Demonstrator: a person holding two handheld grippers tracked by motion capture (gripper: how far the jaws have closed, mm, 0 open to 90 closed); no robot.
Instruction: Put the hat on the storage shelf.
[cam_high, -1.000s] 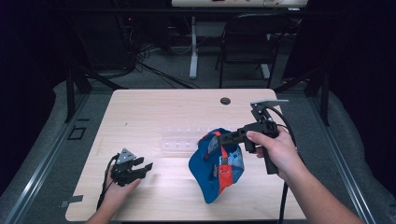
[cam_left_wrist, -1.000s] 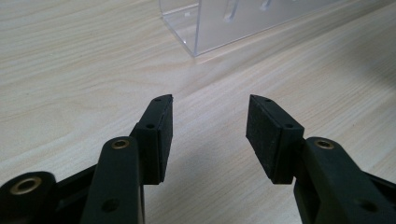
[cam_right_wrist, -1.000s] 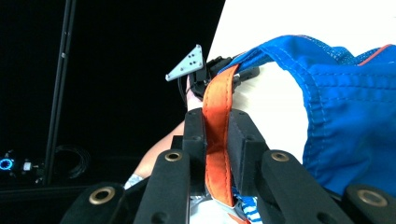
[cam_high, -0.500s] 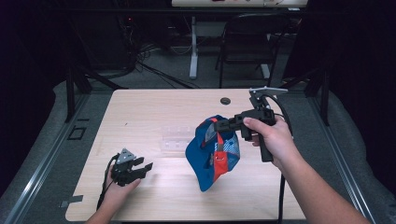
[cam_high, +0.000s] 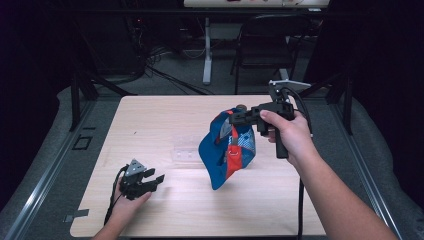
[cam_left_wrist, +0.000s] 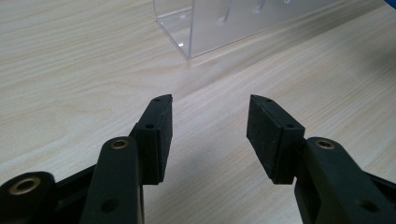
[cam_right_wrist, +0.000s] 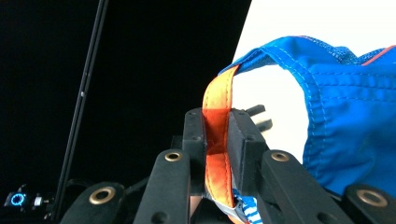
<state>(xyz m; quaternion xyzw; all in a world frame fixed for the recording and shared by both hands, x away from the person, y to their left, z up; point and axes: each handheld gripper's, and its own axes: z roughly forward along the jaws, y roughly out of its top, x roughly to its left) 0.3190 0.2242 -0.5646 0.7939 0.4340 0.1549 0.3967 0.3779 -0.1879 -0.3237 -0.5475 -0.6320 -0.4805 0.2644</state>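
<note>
Pale wood table (cam_high: 165, 120), dark room; right gripper (cam_high: 235, 118) jaws clamped on blue bag (cam_high: 225, 150)

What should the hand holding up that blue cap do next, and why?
Probably carry the cap over toward the clear stand and lower it. The right tongs are shut on its orange strap, so it hangs above the table, while the left tongs rest open near the stand.
</note>
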